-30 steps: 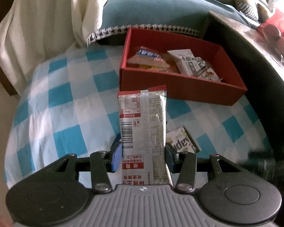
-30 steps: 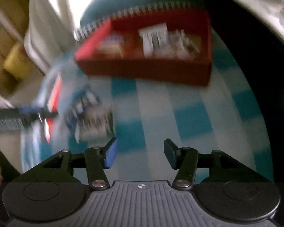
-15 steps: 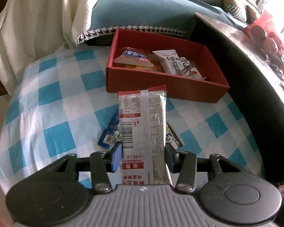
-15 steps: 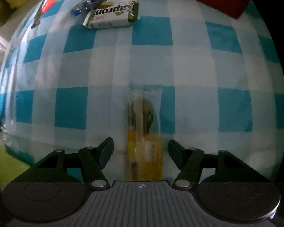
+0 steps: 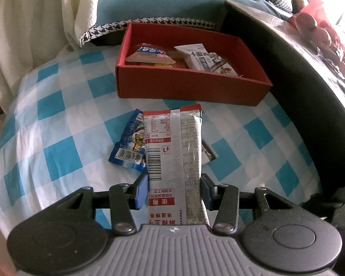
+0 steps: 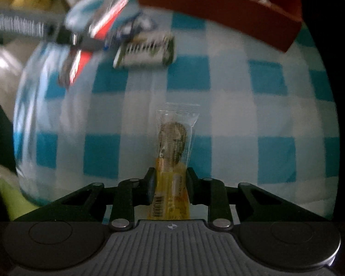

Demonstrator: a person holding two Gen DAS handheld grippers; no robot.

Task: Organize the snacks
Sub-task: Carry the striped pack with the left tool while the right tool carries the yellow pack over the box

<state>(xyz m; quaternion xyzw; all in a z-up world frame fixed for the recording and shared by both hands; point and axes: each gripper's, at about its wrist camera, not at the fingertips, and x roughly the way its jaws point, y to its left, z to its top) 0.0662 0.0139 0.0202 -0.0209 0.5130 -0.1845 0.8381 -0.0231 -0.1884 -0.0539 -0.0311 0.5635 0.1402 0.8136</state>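
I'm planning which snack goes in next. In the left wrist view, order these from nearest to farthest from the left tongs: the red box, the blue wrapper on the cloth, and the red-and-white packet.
1. red-and-white packet: clamped in the left tongs.
2. blue wrapper: on the checked cloth, just left of the packet.
3. red box: farthest, at the back, already holding snacks.

In my right wrist view, the top left is smeared: my left gripper [image 6: 80,36] and its red-and-white packet [image 6: 108,11] are streaks, the print unreadable. The green-edged packet [image 6: 147,53] beside them is blurred too. The red box [image 6: 218,7] is cut off by the top edge. In my left wrist view, my red-and-white packet hides most of a packet [image 5: 208,153] behind it.
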